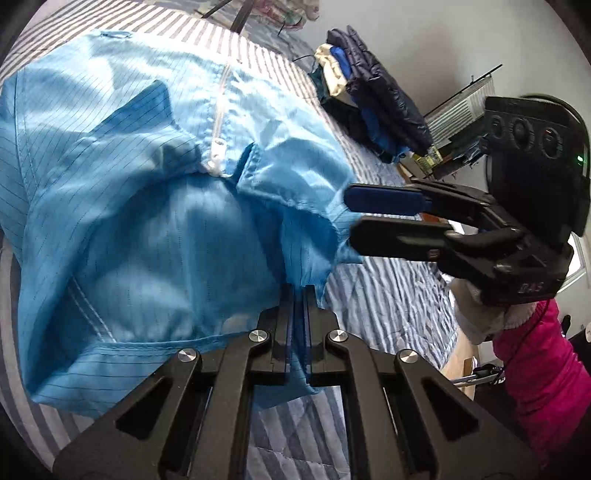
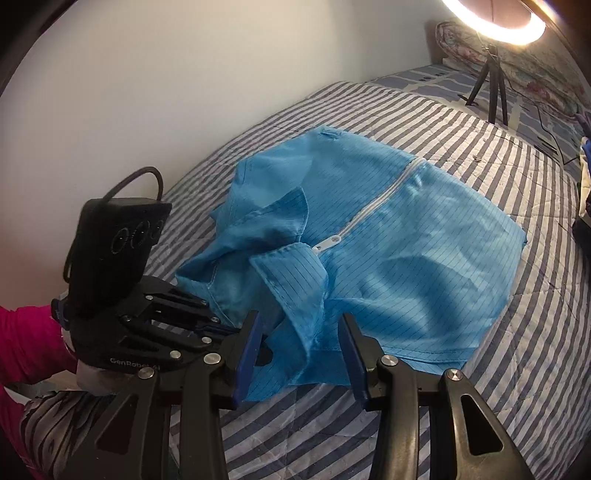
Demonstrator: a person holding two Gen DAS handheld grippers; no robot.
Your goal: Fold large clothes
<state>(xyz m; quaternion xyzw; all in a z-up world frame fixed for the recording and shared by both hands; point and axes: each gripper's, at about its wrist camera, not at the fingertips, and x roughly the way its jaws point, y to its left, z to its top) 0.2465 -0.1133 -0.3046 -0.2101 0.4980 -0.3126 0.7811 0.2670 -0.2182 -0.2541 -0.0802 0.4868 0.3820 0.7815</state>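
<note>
Broadly, the left wrist view is filled from its left edge to the centre by the blue jacket [image 1: 122, 206], a thin pinstriped garment with a white zipper [image 1: 218, 122] running down its middle, spread over the striped bedspread [image 1: 388, 295]. At the bottom centre the left gripper [image 1: 298, 295] has its jaws pressed together on a fold of the jacket's edge, cloth passing between the blue pads. Right of centre the right gripper [image 1: 349, 218] reaches in sideways, its two fingers slightly apart with the jacket's collar edge at their tips. At the upper right a pile of dark clothes [image 1: 373, 99] rests on the bed.

Turning to the right wrist view, the left gripper [image 2: 225, 328] sits at the lower left, its tips hidden behind the cloth and the near finger. At the bottom centre the right gripper [image 2: 298, 354] stands spread wide, a hanging flap of the jacket [image 2: 406, 251] between its pads but not pinched. A ring light [image 2: 495, 22] on a tripod glows at the upper right.
</note>
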